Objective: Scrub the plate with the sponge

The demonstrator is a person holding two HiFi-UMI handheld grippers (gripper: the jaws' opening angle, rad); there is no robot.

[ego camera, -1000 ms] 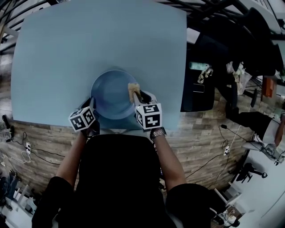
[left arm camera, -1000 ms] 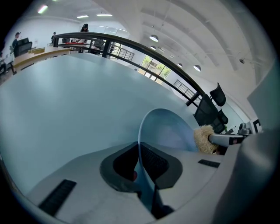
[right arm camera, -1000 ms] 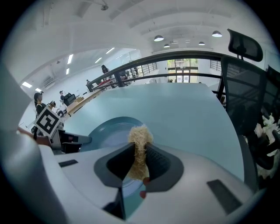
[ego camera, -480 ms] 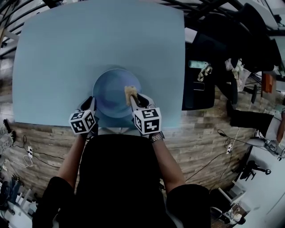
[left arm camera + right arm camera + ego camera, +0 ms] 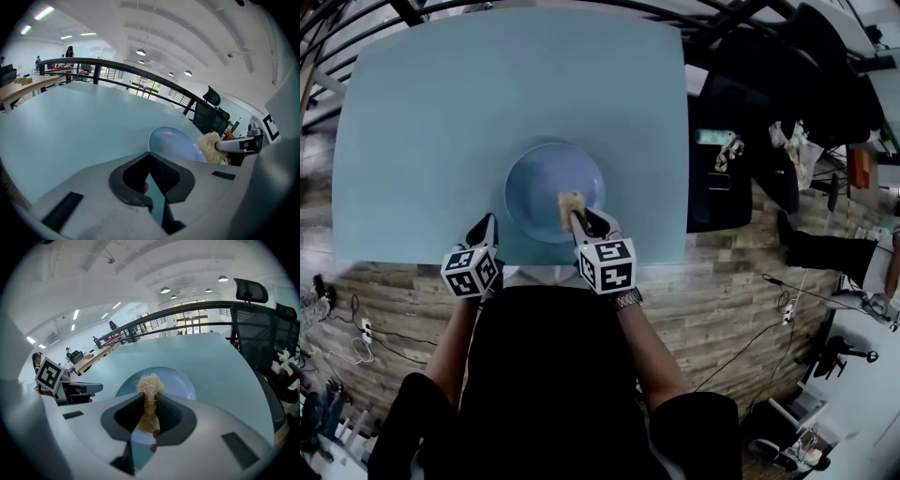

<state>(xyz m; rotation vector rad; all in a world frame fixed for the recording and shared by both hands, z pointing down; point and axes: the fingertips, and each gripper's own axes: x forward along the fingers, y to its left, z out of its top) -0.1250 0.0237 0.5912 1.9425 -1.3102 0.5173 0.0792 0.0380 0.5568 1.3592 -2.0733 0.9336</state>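
Looking down from the head view, a round blue plate [image 5: 546, 178] sits on the pale blue desk [image 5: 422, 122] near its lower edge, about the middle of the frame. The right gripper [image 5: 574, 219] reaches in from below and holds a tan sponge [image 5: 570, 204] over the lower middle of the plate; whether the sponge presses on the surface cannot be told from here. The left gripper [image 5: 488, 225] hangs at the lower left of the plate, near its rim but apart from it. In the left gripper view, its jaws are closed together with nothing between them, the plate lies beyond them at centre right, and the sponge shows at the right on the tip of the other gripper. In the right gripper view, the jaws are clamped on the sponge, whose frayed top stands above them in front of the plate, and the left gripper shows at the left edge.
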